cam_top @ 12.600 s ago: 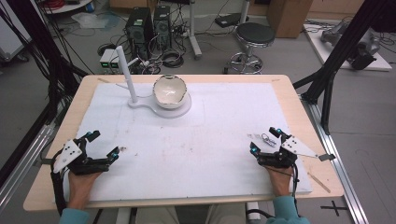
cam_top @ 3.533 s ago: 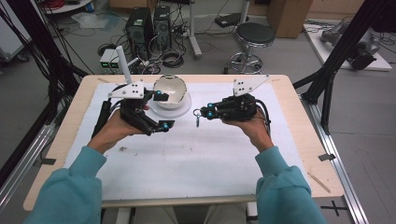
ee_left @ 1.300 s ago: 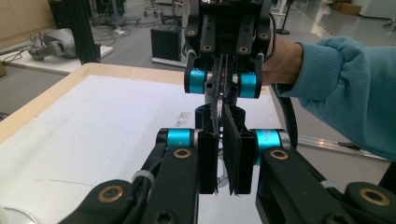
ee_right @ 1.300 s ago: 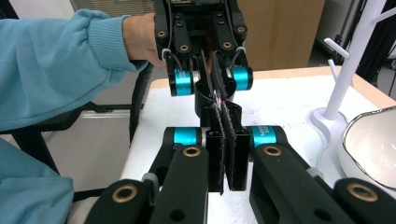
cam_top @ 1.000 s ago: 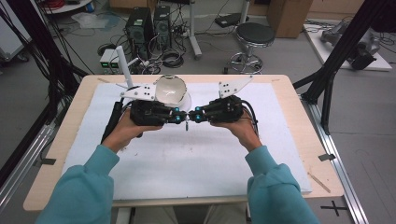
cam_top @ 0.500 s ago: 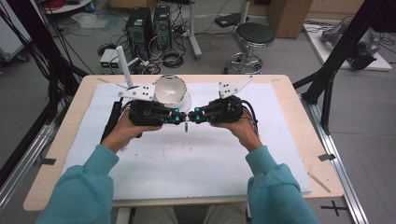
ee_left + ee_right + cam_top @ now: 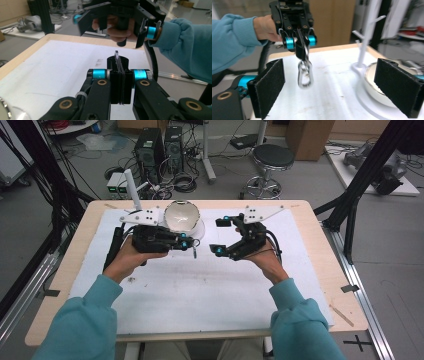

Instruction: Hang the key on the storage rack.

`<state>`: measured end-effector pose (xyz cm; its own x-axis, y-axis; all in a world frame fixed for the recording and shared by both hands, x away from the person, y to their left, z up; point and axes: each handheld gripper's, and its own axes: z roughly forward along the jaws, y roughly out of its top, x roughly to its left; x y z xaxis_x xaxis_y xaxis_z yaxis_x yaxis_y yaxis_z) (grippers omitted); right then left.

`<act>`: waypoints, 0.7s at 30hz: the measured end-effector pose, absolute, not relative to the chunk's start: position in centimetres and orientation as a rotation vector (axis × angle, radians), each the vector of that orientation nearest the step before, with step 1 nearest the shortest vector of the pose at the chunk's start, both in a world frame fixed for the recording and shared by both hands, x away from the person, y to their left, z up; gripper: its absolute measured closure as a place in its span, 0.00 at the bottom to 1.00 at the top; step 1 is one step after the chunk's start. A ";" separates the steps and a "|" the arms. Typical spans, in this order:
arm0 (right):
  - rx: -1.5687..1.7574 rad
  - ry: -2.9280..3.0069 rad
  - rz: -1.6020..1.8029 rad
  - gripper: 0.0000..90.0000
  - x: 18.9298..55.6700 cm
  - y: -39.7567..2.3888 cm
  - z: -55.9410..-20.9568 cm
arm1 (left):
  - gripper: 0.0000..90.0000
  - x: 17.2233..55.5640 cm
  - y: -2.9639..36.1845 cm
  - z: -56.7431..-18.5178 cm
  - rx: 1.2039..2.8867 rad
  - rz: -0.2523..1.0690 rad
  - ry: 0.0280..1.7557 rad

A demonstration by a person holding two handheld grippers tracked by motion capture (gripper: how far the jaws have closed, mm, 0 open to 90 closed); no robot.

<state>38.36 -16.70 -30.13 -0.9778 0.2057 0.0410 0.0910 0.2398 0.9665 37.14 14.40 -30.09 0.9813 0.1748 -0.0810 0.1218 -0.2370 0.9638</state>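
White mat (image 7: 200,295) lying bare toward near edge; left gripper (image 7: 186,243) pinching keyring (image 7: 305,72), right gripper (image 7: 220,234) gaping wide beside bowl (image 7: 181,215).

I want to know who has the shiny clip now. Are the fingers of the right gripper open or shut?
Open. The right gripper has its fingers spread wide with nothing between; the clip dangles from the shut left gripper.

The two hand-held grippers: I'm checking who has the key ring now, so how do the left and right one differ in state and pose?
The left hand-held gripper is shut on the key ring, which hangs below it; the right hand-held gripper is open and holds nothing. The left one points level toward the right one; the right one is tilted, one jaw above the other. Both hover over the white mat near the bowl.
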 end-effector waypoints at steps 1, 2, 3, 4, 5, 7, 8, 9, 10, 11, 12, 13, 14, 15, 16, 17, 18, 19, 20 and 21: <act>0.324 2.376 1.851 0.00 38.2 -17.3 -30.3 | 0.99 37.3 14.7 -30.0 1.818 0.057 0.225; 0.352 2.364 1.827 0.01 38.0 -17.8 -30.5 | 0.99 37.4 15.0 -29.9 1.820 0.061 0.233; 0.372 2.350 1.812 0.01 37.9 -18.4 -30.7 | 0.99 37.5 15.3 -29.8 1.826 0.059 0.237; 0.388 2.326 1.785 0.01 37.6 -19.0 -30.9 | 0.99 37.7 15.6 -29.6 1.833 0.064 0.244; 0.419 2.299 1.761 0.01 37.4 -19.7 -31.3 | 0.99 37.8 16.0 -29.4 1.838 0.075 0.252; 0.465 2.257 1.753 0.01 37.0 -21.2 -32.0 | 0.99 38.2 16.7 -28.9 1.839 0.082 0.269; 0.485 2.222 1.739 0.01 36.8 -22.0 -32.4 | 0.99 38.3 17.0 -28.7 1.843 0.095 0.279; 0.508 2.200 1.732 0.01 36.5 -22.8 -32.8 | 0.99 38.5 17.4 -28.5 1.845 0.096 0.286; 0.538 2.172 1.738 0.01 36.3 -23.6 -33.3 | 0.99 38.7 17.9 -28.3 1.849 0.103 0.291; 0.567 2.150 1.732 0.01 36.1 -24.3 -33.7 | 0.99 38.7 18.2 -28.2 1.851 0.117 0.306; 0.582 2.129 1.735 0.01 35.8 -24.8 -34.1 | 0.99 39.0 18.8 -28.0 1.854 0.118 0.316; 0.594 2.095 1.735 0.01 35.5 -25.5 -34.7 | 0.99 39.2 19.2 -27.8 1.857 0.127 0.329; 0.618 2.079 1.742 0.01 35.2 -26.2 -35.2 | 0.99 39.5 19.8 -27.5 1.867 0.141 0.341; 0.647 2.051 1.736 0.01 34.9 -26.9 -35.9 | 0.99 39.7 20.2 -27.3 1.871 0.144 0.347; 0.663 2.033 1.728 0.01 34.6 -27.4 -36.4 | 0.99 39.9 20.5 -27.0 1.880 0.161 0.354; 0.672 2.019 1.721 0.01 34.4 -27.8 -36.9 | 0.99 40.2 20.9 -26.7 1.883 0.166 0.360; 0.689 2.004 1.719 0.01 34.2 -28.2 -37.3 | 0.99 40.4 21.2 -26.4 1.893 0.179 0.365; 0.706 1.996 1.721 0.01 34.0 -28.6 -37.8 | 0.99 40.6 21.5 -26.2 1.896 0.192 0.375; 0.719 1.986 1.716 0.01 33.8 -29.0 -38.2 | 0.99 40.9 21.8 -25.9 1.901 0.192 0.377; 0.730 1.979 1.711 0.01 33.7 -29.3 -38.6 | 0.99 41.1 22.1 -25.6 1.908 0.201 0.384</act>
